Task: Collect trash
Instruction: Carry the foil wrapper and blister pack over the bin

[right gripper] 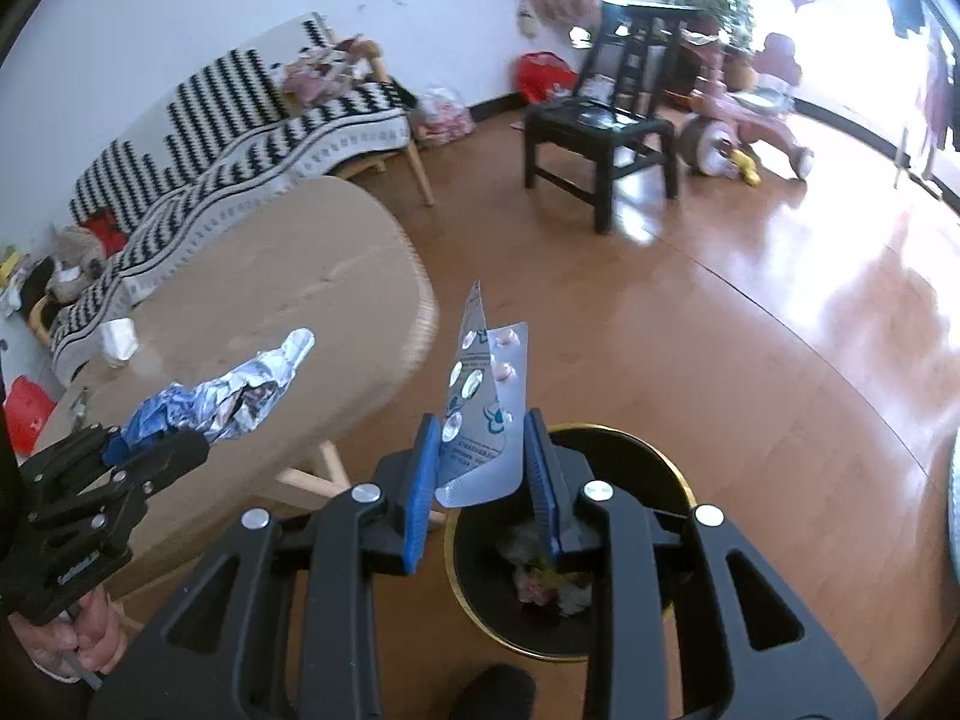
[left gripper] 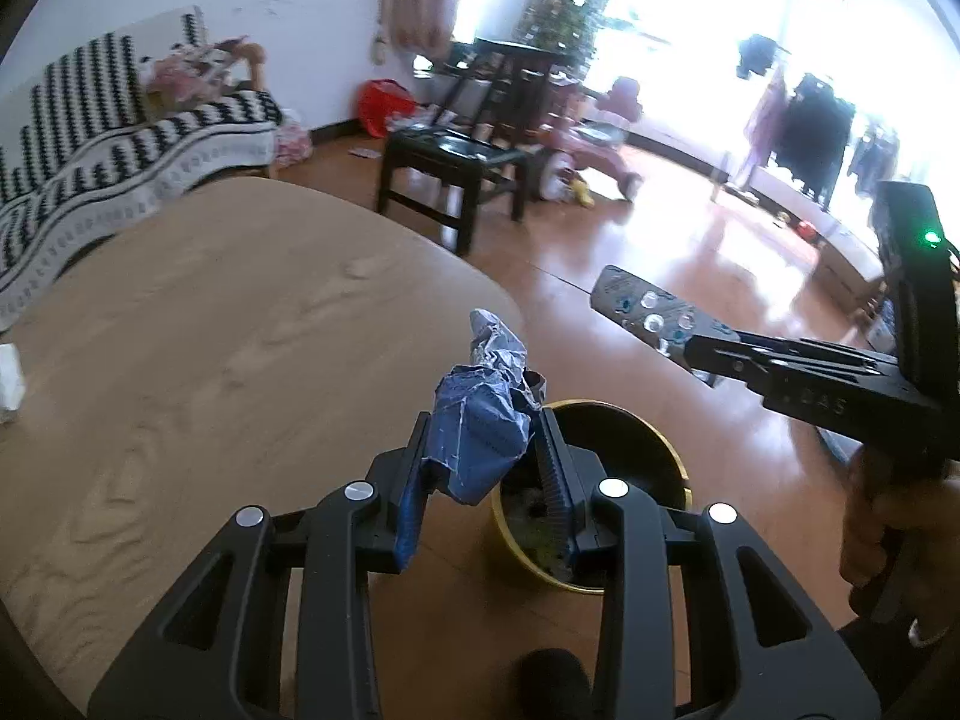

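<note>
My left gripper [left gripper: 483, 420] is shut on a crumpled blue and silver foil wrapper [left gripper: 486, 414], held just above the near rim of a black bin with a gold rim [left gripper: 678, 462]. The same wrapper [right gripper: 234, 390] shows at the left of the right wrist view. My right gripper [right gripper: 483, 438] is shut on a folded silver pill blister pack [right gripper: 483, 420], held over the bin [right gripper: 684, 492], which has crumpled trash inside. The blister pack [left gripper: 645, 312] also shows in the left wrist view, held to the right above the bin.
A round wooden table [left gripper: 210, 330] lies left of the bin, with a white crumpled item [right gripper: 117, 339] on it. A black chair [right gripper: 600, 138], a striped sofa [right gripper: 240, 138], a pink tricycle [right gripper: 744, 120] and a red bag [right gripper: 24, 414] stand around the wooden floor.
</note>
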A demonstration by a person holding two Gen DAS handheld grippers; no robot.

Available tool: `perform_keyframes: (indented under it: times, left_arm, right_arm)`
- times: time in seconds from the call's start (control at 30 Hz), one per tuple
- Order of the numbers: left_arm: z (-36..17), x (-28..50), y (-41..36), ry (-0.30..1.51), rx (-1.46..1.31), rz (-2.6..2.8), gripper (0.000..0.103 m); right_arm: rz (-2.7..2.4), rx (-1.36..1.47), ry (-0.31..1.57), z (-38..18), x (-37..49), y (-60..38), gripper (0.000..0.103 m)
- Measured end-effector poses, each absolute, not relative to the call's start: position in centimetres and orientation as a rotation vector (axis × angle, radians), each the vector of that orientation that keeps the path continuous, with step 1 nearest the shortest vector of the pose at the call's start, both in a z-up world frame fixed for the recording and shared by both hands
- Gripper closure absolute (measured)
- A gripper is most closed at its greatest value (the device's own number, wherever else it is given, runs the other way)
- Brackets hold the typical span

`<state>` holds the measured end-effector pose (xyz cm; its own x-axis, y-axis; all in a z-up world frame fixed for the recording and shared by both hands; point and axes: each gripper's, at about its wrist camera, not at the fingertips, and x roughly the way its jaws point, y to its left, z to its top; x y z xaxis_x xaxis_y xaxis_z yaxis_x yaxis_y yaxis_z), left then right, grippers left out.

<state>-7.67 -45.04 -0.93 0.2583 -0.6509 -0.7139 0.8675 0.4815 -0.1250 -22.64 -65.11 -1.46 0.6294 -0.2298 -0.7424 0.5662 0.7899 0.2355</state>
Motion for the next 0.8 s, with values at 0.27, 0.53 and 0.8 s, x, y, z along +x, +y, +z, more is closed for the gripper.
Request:
perform_keyframes:
  times: [0.27,0.53,0.8]
  left_arm:
    - [-3.2,-9.8,-48.2,0.833,0.361,-1.132,0.070]
    - [-4.7,-10.3,-50.3,0.870,0.386,-1.162,0.070]
    - [-5.4,-10.2,-51.2,0.884,0.399,-1.166,0.070]
  right_arm:
    - [-0.537,0.542,0.817,-4.0,-25.2,-67.3,0.074]
    - [-0.547,0.558,0.837,-4.4,-25.3,-67.2,0.074]
    - [-0.544,0.564,0.839,-4.3,-25.2,-67.3,0.074]
